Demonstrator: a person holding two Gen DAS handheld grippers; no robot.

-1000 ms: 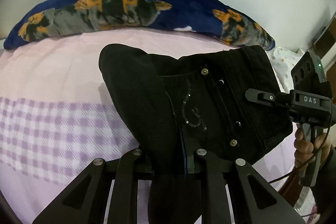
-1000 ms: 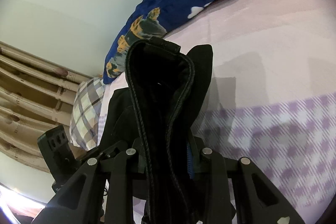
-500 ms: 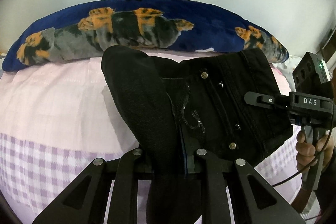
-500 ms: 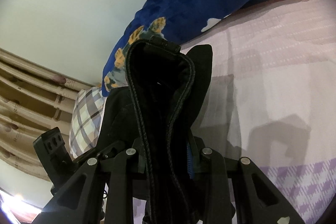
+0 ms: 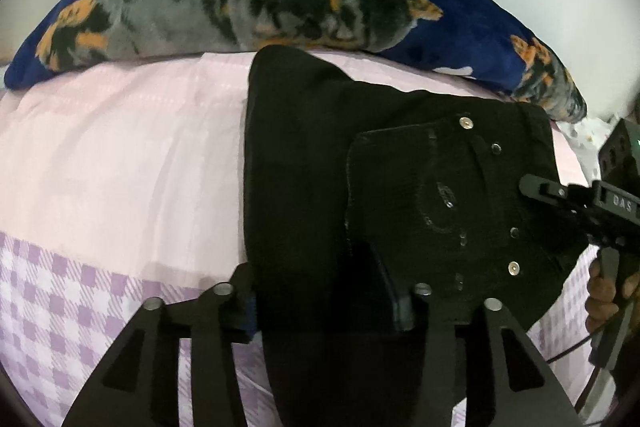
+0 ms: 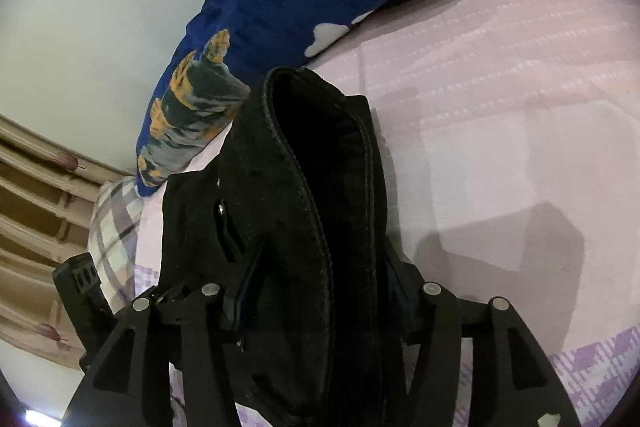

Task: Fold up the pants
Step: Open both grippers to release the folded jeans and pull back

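While we lay the black pants (image 5: 304, 163) lower on the bed (image 5: 120, 163), both our grippers (image 5: 328, 303) (image 6: 316, 303) now spread wider, cloth between, blue pillow (image 5: 460, 23) bigger up top.

We see a bed (image 5: 120, 163) under a pale pink sheet that turns to purple checks along the near edge. At its far side, against the wall, a long dark blue pillow (image 5: 280, 3) with orange and grey patches lies on the sheet. Black pants (image 5: 304, 163) rest on the pink part, just short of the pillow. A checked pillow (image 6: 114, 215) sits at the bed's end.
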